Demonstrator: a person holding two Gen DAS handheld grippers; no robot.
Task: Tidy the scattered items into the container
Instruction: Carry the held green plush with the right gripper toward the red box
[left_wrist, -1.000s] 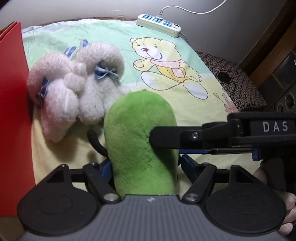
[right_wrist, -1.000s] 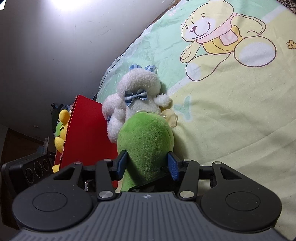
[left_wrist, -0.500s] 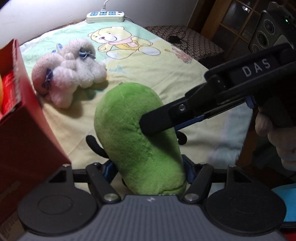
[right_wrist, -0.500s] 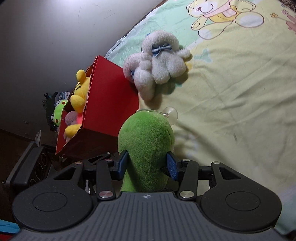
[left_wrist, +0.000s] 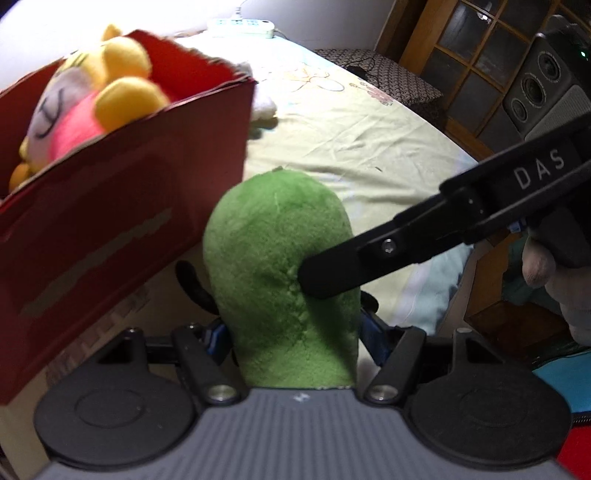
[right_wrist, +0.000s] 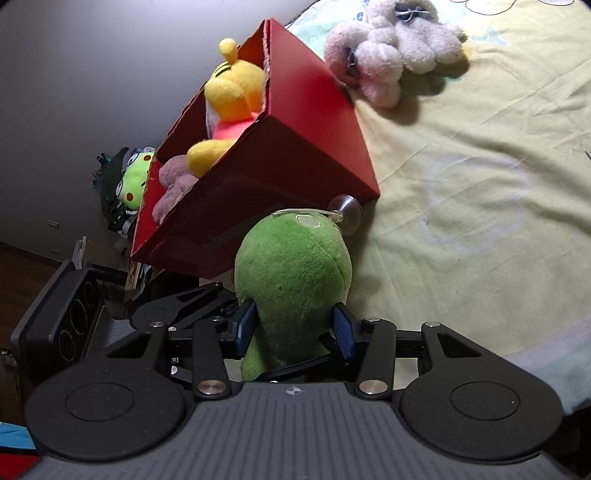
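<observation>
Both grippers — left gripper (left_wrist: 291, 338), right gripper (right_wrist: 295, 328) — clamp the rounded green plush toy (left_wrist: 280, 273) at frame centre, the red cardboard box (right_wrist: 295, 140) upper left.

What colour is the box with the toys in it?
Red. The box shows best in the right wrist view, with a yellow plush toy poking out.

Red box (right_wrist: 314, 147) wall close beside green plush (right_wrist: 291, 280); mouth open above but crowded by yellow plush (right_wrist: 229, 99). Bedsheet (right_wrist: 480, 206) right side open; white plush (right_wrist: 391, 55) far off
</observation>
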